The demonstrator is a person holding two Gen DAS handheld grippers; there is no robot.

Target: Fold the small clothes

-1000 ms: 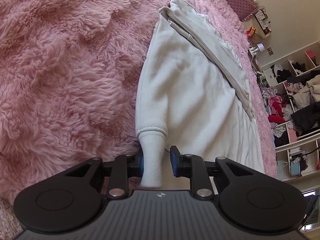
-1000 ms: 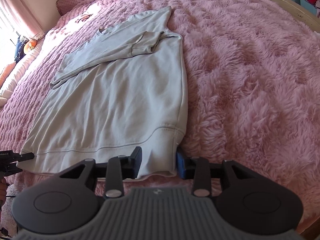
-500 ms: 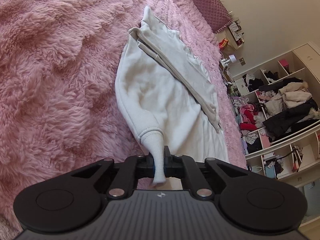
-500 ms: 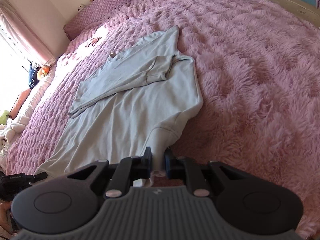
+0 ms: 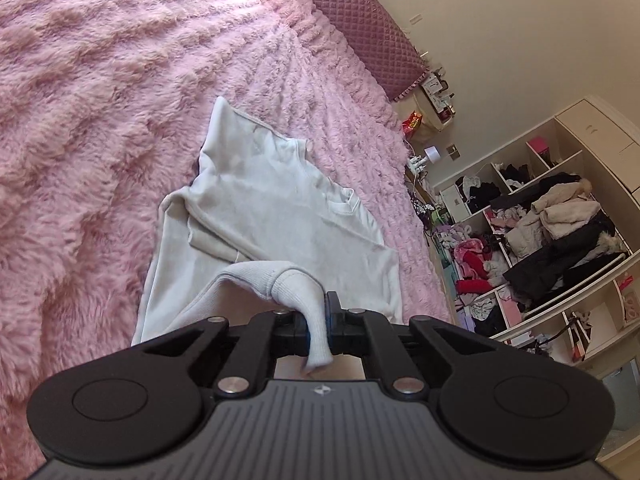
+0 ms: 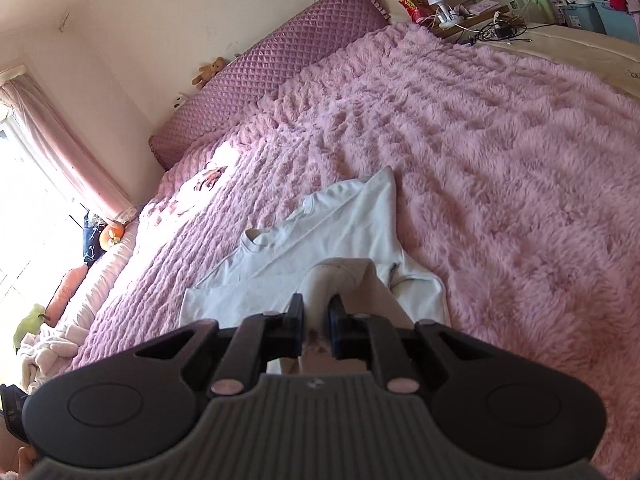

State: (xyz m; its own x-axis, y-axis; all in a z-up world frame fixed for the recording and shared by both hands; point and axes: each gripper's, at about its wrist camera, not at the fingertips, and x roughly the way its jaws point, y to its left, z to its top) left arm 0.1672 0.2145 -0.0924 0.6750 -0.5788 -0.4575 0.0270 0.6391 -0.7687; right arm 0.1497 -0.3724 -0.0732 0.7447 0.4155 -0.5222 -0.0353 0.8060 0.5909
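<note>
Your left gripper [image 5: 318, 322], at the bottom centre of its frame, is closed tight on the ribbed sleeve cuff [image 5: 298, 286] of the white sweatshirt [image 5: 280, 216]. A second ago those fingers stood open on either side of the cuff as it lay flat; now it is pinched and lifted, with the sleeve arching up from the garment and curling over toward the chest. Your right gripper [image 6: 316, 320] has gone the same way: it straddled the hem corner [image 6: 340, 276] with its fingers apart, and now they are nearly together with that corner bunched between them and raised off the bed.

Beyond both grippers, the sweatshirt lies mid-frame on the fluffy pink blanket [image 5: 80, 120], its neckline [image 6: 256, 237] pointing toward the quilted headboard [image 6: 280, 64] at the top of the right view. More of the room shows than before, so I judge both grippers have risen and are carrying the near edge toward the collar. That makes this the start of the bottom-to-top fold. Keep the two corners level, or the fold will land crooked. Open shelves stuffed with clothes [image 5: 552, 232] fill the right edge of the left view.
</note>
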